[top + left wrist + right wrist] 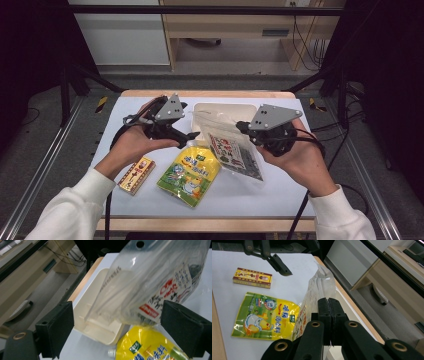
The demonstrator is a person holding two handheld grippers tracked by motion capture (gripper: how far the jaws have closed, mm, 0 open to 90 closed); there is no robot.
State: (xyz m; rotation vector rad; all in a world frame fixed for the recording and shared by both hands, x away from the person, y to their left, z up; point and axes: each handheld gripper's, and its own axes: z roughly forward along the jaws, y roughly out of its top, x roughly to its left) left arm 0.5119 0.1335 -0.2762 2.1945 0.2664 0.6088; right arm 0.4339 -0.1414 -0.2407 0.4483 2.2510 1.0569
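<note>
While right tongs [329, 315] pinch clear bag [318, 290], tray [100, 322] half hidden, left tongs [117, 332] spread.

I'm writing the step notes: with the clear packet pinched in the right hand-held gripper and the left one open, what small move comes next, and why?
Probably bring the open left hand-held gripper onto the clear packet's free edge. The right hand-held gripper is shut on it, above the white tray, and the left gripper's jaws stand wide with the packet just ahead of them, untouched.
</note>
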